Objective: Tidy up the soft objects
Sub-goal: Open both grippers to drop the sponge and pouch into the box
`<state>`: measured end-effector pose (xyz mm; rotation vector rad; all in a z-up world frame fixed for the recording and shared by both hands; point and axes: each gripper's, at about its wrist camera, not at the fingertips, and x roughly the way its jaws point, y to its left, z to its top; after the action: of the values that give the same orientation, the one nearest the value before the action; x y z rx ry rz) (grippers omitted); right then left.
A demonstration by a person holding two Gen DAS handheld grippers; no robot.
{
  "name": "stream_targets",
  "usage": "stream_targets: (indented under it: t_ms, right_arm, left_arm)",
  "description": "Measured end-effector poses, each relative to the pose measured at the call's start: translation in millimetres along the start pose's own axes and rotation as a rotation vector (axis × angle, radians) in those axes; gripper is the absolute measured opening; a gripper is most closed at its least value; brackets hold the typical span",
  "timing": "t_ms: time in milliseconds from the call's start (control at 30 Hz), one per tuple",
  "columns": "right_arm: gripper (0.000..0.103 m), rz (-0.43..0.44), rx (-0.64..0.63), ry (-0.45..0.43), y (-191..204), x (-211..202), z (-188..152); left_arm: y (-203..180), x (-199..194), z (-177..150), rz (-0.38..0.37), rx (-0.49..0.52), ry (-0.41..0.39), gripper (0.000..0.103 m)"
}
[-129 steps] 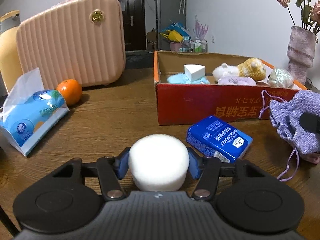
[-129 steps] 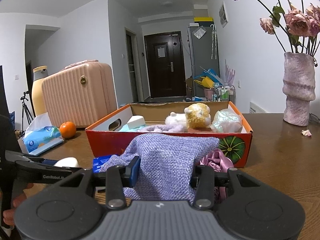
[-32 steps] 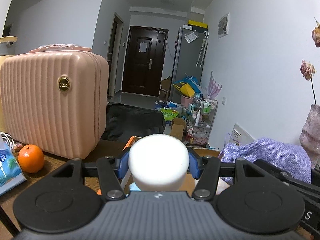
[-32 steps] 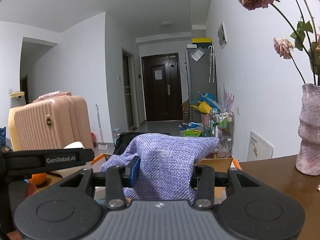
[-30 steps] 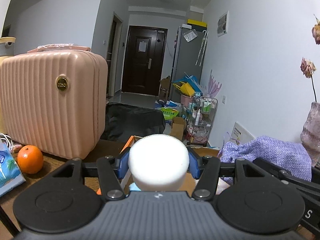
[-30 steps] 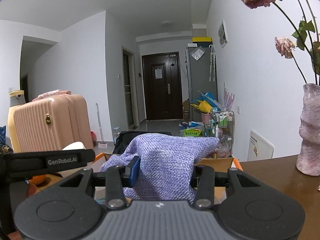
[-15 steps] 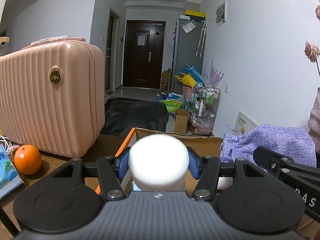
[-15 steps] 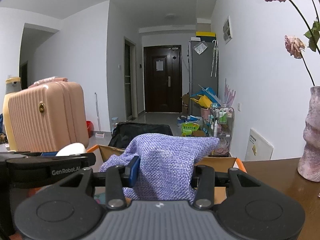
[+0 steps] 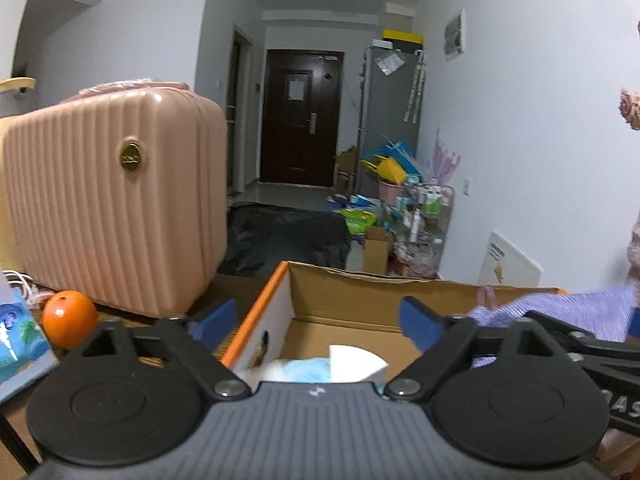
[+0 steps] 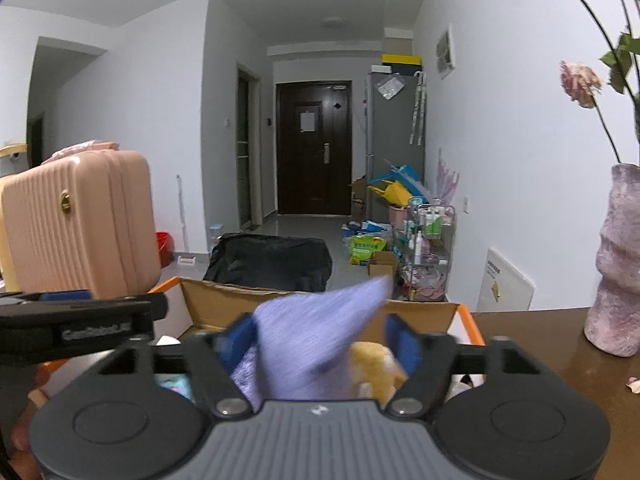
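My left gripper (image 9: 314, 320) hangs over the left end of the cardboard box (image 9: 360, 284); its jaws are opening wide with nothing between them. Below it lie a white wedge (image 9: 356, 362) and a blue fluffy thing (image 9: 308, 370); a white blur (image 9: 266, 370) beside them may be the round sponge. My right gripper (image 10: 320, 338) is over the same box (image 10: 464, 320), jaws opening. The lilac cloth pouch (image 10: 316, 340) is blurred between them, slipping down, and the right pad (image 10: 400, 340) stands clear of it. A yellow plush (image 10: 372, 366) lies underneath. The pouch (image 9: 560, 312) also shows at the right of the left wrist view.
A pink ribbed suitcase (image 9: 112, 204) stands left of the box, with an orange (image 9: 68, 314) and a blue tissue pack (image 9: 18, 340) beside it. A pink vase (image 10: 616, 260) with dried roses stands on the wooden table at the right. The left gripper's arm (image 10: 80, 328) crosses the right wrist view.
Both grippers have opened. The white round sponge has left the left jaws and dropped out of sight. The lilac pouch has come loose from the right jaws and is falling.
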<state>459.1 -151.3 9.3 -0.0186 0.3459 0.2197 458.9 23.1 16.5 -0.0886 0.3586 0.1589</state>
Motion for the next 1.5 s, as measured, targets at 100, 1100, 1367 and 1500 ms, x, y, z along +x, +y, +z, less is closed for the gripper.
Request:
stream_targets:
  t_ms: [100,1100,1367,1500]
  right_arm:
    - [0.096,-0.020,0.015,-0.010,-4,-1,0]
    - [0.103,-0.048,0.043,-0.062,-18,-17,-15]
    - [0.103,-0.051,0.038,-0.063,-20,-26,-22]
    - [0.103,-0.050,0.038,-0.060,-21,-32,-25]
  left_arm:
    - [1,-1,0,0.031,0.001,-0.014,0.103]
    - [1,0,-13,0.025,0.017,0.001,0.103]
    - [8,-7,-20,0.012,0.014,0.014,0.103]
    - [10,-14,-24,0.007,0.022,0.019,0.103]
